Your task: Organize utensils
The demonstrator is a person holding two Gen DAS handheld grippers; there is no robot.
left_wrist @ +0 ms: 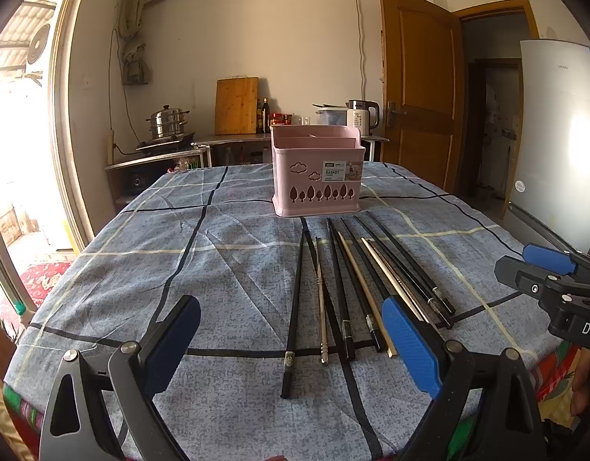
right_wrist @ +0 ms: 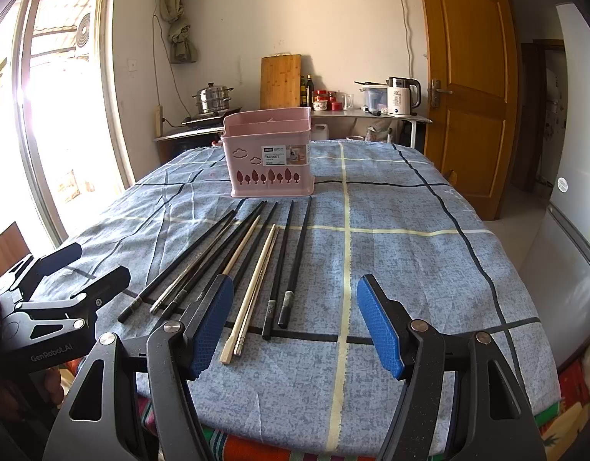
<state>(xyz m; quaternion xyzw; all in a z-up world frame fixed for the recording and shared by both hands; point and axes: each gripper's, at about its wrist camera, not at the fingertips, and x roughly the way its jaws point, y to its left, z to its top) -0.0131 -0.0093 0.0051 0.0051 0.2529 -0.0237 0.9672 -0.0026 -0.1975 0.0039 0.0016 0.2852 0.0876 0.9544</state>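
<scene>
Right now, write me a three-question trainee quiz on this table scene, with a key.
1. True or false: the pink basket already holds chopsticks.
2. Which gripper has the chopsticks between its fingers' line of view: A) left gripper B) right gripper C) neither?
3. Fill in: both grippers are ____ and hold nothing.

Key:
1. False as far as can be seen; the chopsticks lie on the blue checked tablecloth in front of the basket.
2. A; from the right wrist view they lie mostly to the left.
3. open

Chopsticks (right_wrist: 252,265) before pink basket (right_wrist: 270,157) — tongs (right_wrist: 295,326) agape
</scene>
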